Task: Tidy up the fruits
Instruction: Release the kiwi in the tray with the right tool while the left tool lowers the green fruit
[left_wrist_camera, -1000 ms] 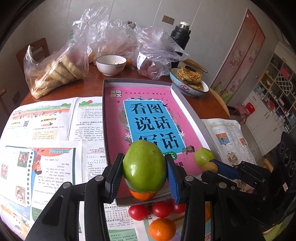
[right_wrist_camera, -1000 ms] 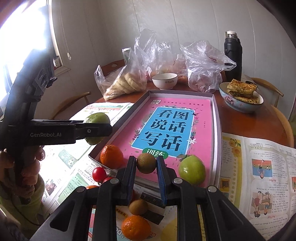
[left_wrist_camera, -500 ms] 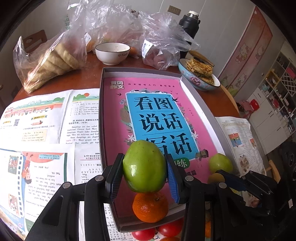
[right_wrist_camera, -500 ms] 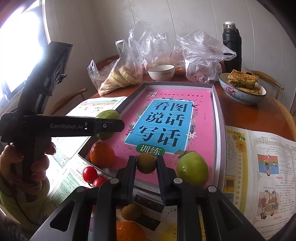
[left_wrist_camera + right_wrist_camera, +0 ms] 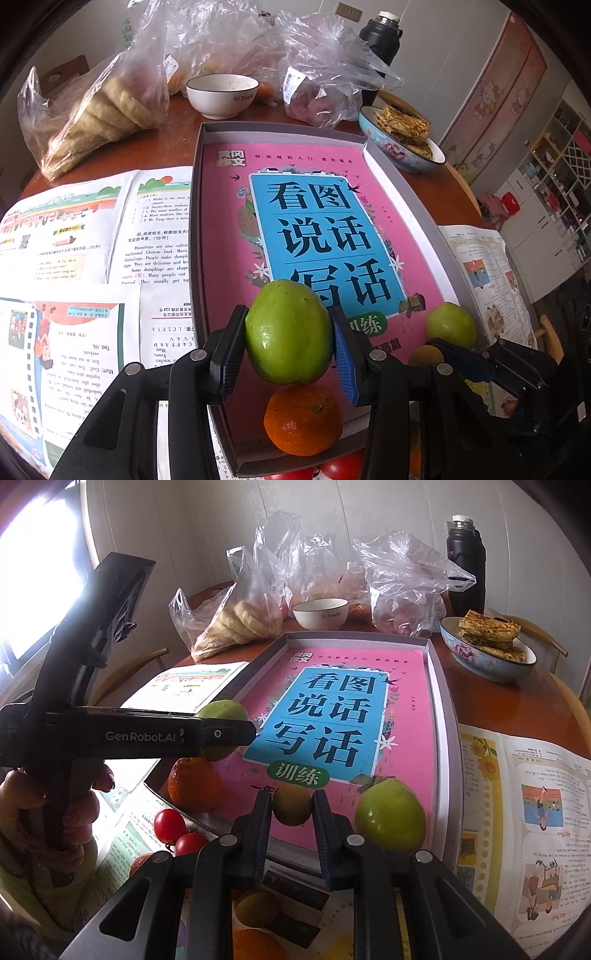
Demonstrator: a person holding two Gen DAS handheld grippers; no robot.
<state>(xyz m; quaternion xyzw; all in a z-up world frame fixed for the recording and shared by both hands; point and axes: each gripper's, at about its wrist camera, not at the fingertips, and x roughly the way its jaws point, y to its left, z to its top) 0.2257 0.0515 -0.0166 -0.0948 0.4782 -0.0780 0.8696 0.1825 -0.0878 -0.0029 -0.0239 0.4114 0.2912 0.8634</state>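
Observation:
My left gripper [image 5: 290,349] is shut on a green fruit [image 5: 289,332] and holds it above the near end of the grey tray [image 5: 417,206], just over an orange [image 5: 303,419] lying in the tray. My right gripper [image 5: 291,808] is shut on a small brown kiwi [image 5: 292,804], held over the tray's near edge. A second green fruit [image 5: 390,815] lies in the tray beside it. From the right wrist view the left gripper [image 5: 225,733] and its green fruit [image 5: 218,710] appear at the tray's left side, above the orange [image 5: 194,782].
Cherry tomatoes [image 5: 170,824], another kiwi [image 5: 256,908] and an orange [image 5: 255,945] lie on the papers [image 5: 74,236] before the tray. Behind it stand a white bowl [image 5: 221,94], plastic bags [image 5: 96,107], a flask [image 5: 464,565] and a blue bowl of pancakes [image 5: 487,646]. A hand [image 5: 33,801] grips the left tool.
Both grippers have moved forward and down over the tray's near end with their fruits. The orange now lies directly under the left gripper's green fruit.

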